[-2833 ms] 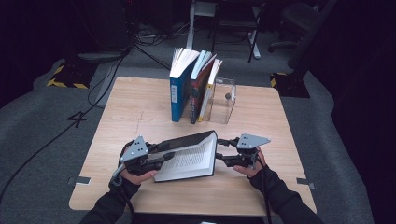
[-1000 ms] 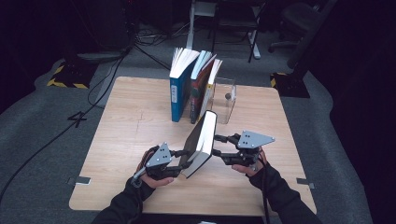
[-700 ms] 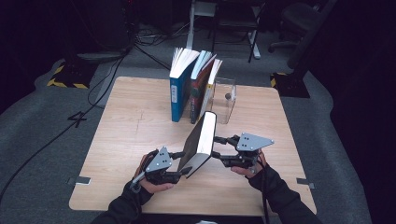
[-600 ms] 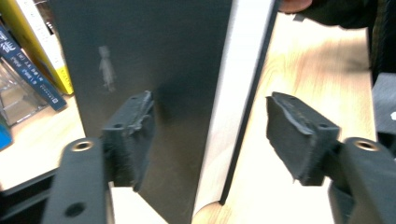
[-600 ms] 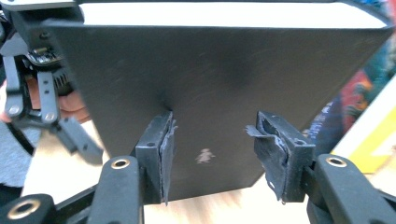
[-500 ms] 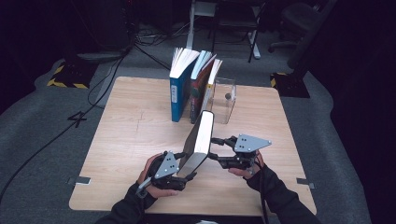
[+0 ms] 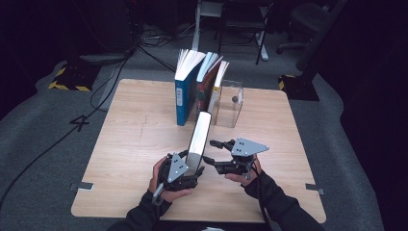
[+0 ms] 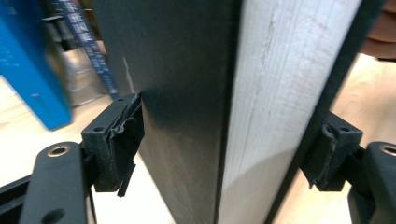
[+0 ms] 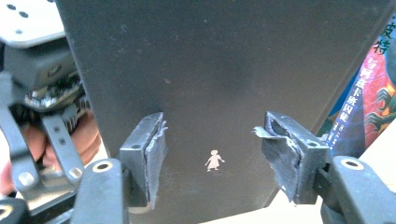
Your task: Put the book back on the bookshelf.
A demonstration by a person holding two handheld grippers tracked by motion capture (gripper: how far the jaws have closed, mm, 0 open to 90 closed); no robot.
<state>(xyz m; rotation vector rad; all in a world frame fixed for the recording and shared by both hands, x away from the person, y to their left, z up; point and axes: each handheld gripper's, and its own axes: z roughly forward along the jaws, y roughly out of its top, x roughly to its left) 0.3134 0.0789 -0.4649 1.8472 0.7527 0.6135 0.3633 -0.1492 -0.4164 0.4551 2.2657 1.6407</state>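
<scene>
Near the table's point(image 7: 120, 159) front edge, at its middle, black book point(image 7: 198, 139) stood upright on its lower edge. Left gripper point(image 7: 185, 174) straddled its lower end, one pad on the cover, other apparently touching. Right gripper point(image 7: 211, 153) faced the right cover, jaws just opening, pads apart. Behind: book row point(image 7: 198, 86), clear bookend point(image 7: 230, 103).

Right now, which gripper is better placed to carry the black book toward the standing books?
Left. The left gripper has its jaws on both sides of the black book, gripping its covers. The right gripper is open, facing the flat cover.
</scene>
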